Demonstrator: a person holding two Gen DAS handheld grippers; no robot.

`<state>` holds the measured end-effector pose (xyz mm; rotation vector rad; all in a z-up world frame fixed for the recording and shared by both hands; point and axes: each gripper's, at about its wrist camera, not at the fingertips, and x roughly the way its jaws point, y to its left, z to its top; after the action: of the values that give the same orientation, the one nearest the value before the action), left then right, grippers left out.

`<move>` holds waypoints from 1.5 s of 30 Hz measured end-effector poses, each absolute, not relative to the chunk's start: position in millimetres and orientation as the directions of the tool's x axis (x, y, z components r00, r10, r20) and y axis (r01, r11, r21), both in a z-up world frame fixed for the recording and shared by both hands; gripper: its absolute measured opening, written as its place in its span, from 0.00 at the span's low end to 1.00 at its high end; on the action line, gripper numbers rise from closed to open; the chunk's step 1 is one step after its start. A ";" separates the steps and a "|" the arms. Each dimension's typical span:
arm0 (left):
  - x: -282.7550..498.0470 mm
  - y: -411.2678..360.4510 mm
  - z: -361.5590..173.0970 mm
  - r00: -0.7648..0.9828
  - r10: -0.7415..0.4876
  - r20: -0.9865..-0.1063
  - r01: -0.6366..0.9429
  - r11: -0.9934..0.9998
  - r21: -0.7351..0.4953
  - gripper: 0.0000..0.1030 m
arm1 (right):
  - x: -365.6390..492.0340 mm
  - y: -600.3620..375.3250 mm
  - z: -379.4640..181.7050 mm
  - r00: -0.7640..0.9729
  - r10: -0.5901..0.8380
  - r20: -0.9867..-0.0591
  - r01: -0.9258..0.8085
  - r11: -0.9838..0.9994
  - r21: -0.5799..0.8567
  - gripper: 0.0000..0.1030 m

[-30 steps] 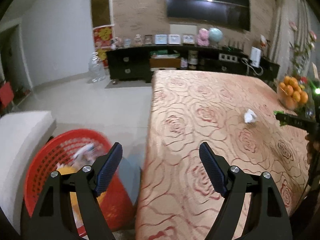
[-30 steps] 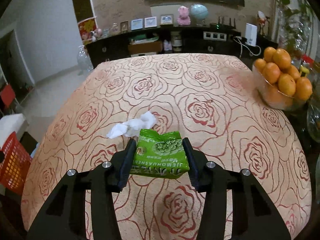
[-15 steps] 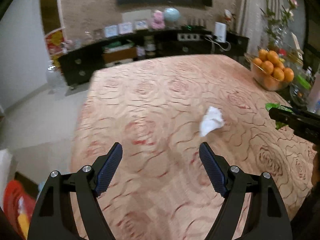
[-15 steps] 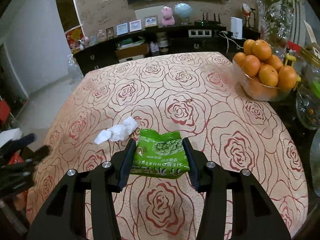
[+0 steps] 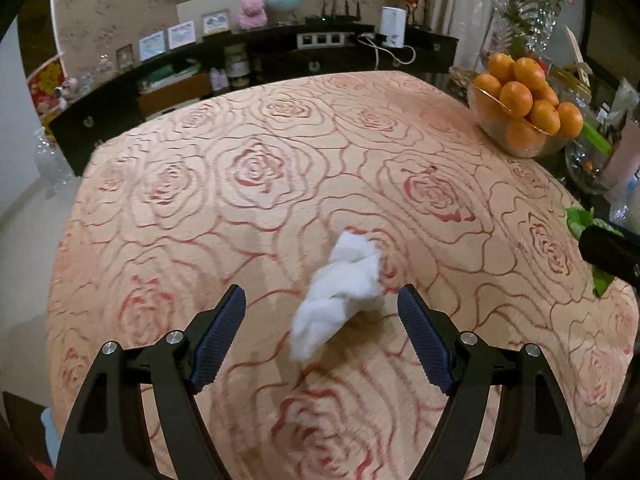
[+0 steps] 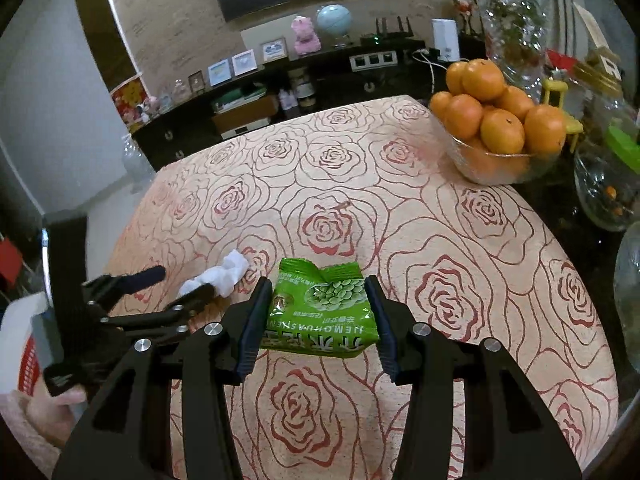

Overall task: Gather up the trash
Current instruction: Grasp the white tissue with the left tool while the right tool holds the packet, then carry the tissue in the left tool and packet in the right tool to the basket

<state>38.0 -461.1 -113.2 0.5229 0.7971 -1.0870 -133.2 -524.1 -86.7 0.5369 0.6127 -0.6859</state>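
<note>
Presently we record two items of trash on the desk [image 5: 280,184]. A crumpled white tissue [image 5: 340,296] lies on the rose-patterned cloth, and in the left wrist view it sits between the tips of the left gripper [image 5: 320,312], slightly toward the 3 o'clock finger. That gripper's fingers [image 5: 224,320] are spread wide and, as far as we can tell, touch nothing. A green snack packet [image 6: 324,308] lies just beside the tissue, at its 3 o'clock in the right wrist view. The right gripper [image 6: 320,312] pinches this packet, one finger pressed on each side edge; whether the packet is lifted clear of the cloth we cannot tell.

Moving outward, a glass bowl of oranges [image 6: 496,132] stands at 1 o'clock near the far edge of the desk, well apart from both items. A dark sideboard [image 5: 256,56] with frames and ornaments runs along the wall at 12 o'clock. A red basket [image 6: 28,360] shows partly at the 9 o'clock edge of the right wrist view, below desk level.

We judge the step in hand to be the pickup of the tissue, with the packet already secured. The next move calls for lowering the left fingers around the tissue and closing them firmly, since soft paper compresses and may slip. Both items then need carrying to the basket, which we take to be the bin.
</note>
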 end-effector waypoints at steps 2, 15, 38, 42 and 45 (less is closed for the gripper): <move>36.1 -467.8 -117.1 0.223 -0.564 -0.795 0.924 0.381 -0.012 0.62 | -133.6 -525.5 -88.0 0.621 -0.401 -0.674 0.710 0.652 0.266 0.45; 34.5 -464.1 -123.4 0.208 -0.563 -0.800 0.920 0.391 -0.035 0.34 | -133.0 -525.3 -89.6 0.638 -0.374 -0.674 0.697 0.653 0.297 0.45; 24.1 -313.0 -20.2 0.503 -0.607 -0.615 0.796 0.602 0.058 0.34 | -94.1 -472.2 -69.8 0.704 -0.382 -0.599 0.585 0.790 0.183 0.45; 19.3 -285.7 -7.3 0.560 -0.592 -0.579 0.767 0.636 0.091 0.34 | -85.1 -456.2 -65.8 0.723 -0.371 -0.582 0.553 0.816 0.167 0.45; 19.8 -262.3 -1.5 0.592 -0.578 -0.562 0.740 0.666 0.095 0.34 | -78.5 -444.1 -63.3 0.737 -0.364 -0.570 0.531 0.834 0.153 0.45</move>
<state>19.8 -262.3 -1.5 0.3366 0.5238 -0.7833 -78.5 -444.1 -63.3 0.3176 0.5530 -0.5006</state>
